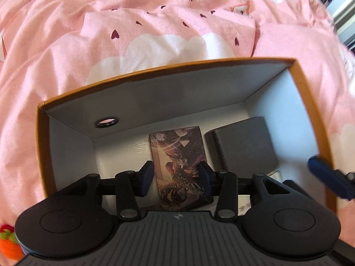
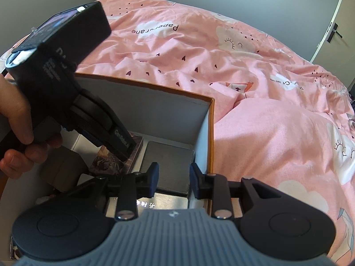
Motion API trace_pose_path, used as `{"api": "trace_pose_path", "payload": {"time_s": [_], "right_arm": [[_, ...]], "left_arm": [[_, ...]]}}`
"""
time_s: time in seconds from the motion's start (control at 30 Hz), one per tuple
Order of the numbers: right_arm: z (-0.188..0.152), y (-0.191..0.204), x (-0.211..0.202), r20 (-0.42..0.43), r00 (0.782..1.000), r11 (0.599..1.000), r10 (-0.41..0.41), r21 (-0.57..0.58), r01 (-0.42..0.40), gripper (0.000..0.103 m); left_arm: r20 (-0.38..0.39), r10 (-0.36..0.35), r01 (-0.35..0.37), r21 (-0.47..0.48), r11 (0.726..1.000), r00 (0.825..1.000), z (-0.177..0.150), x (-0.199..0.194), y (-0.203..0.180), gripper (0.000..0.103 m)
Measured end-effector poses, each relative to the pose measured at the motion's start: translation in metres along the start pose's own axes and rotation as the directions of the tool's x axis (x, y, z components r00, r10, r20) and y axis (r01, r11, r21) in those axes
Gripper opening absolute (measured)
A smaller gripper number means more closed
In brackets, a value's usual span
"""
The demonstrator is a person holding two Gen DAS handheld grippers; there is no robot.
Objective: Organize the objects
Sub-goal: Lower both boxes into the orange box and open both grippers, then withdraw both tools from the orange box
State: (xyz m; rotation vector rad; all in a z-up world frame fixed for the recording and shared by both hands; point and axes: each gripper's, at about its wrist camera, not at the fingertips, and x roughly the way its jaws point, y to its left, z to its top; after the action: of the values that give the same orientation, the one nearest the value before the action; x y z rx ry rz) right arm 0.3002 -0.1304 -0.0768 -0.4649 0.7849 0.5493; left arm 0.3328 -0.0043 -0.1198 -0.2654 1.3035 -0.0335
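Note:
An orange cardboard box [image 1: 306, 93] with a white inside sits on a pink bed. On its floor lie an illustrated card box [image 1: 177, 155] and, to its right, a grey box [image 1: 244, 146]. My left gripper [image 1: 175, 177] reaches down into the box, its fingers standing on either side of the card box with the jaws apart, not clamping it. The right wrist view shows that left gripper's body [image 2: 62, 55] over the card box [image 2: 111, 164]. My right gripper [image 2: 174, 177] hovers open above the grey box [image 2: 170, 161], close to the orange box's right wall [image 2: 203, 128].
A person's hand [image 2: 17, 122] holds the left gripper. A brown cardboard piece [image 2: 62, 173] and a white labelled item [image 2: 164, 202] also lie in the box. An orange knitted thing [image 1: 8, 243] sits outside at the lower left. The rumpled pink quilt [image 2: 266, 88] surrounds the box.

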Motion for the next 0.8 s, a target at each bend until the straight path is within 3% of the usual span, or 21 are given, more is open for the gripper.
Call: {"api": "trace_pose_path", "payload": {"time_s": [0.07, 0.2, 0.5, 0.63, 0.8], "right_arm": [[-0.001, 0.000, 0.001, -0.003, 1.000, 1.000, -0.002, 0.001, 0.002, 0.032], [-0.002, 0.001, 0.003, -0.009, 1.000, 1.000, -0.003, -0.005, 0.003, 0.032], [-0.001, 0.004, 0.000, -0.005, 1.000, 1.000, 0.011, 0.002, -0.011, 0.032], [0.002, 0.012, -0.009, 0.000, 0.995, 0.995, 0.095, 0.023, -0.095, 0.032], [0.008, 0.033, -0.008, -0.024, 0.971, 0.971, 0.236, 0.047, -0.235, 0.039]], "left_arm": [[0.002, -0.019, 0.019, -0.018, 1.000, 1.000, -0.001, -0.001, 0.002, 0.043], [0.002, -0.078, 0.078, -0.066, 0.995, 0.997, -0.001, 0.000, 0.007, 0.043], [0.021, -0.134, 0.133, 0.006, 0.991, 0.991, -0.003, -0.017, 0.006, 0.042], [0.095, -0.134, 0.126, 0.081, 0.989, 0.986, -0.011, -0.053, 0.009, 0.042], [0.210, -0.121, 0.097, 0.122, 0.988, 0.970, -0.028, -0.101, 0.024, 0.042]]}}
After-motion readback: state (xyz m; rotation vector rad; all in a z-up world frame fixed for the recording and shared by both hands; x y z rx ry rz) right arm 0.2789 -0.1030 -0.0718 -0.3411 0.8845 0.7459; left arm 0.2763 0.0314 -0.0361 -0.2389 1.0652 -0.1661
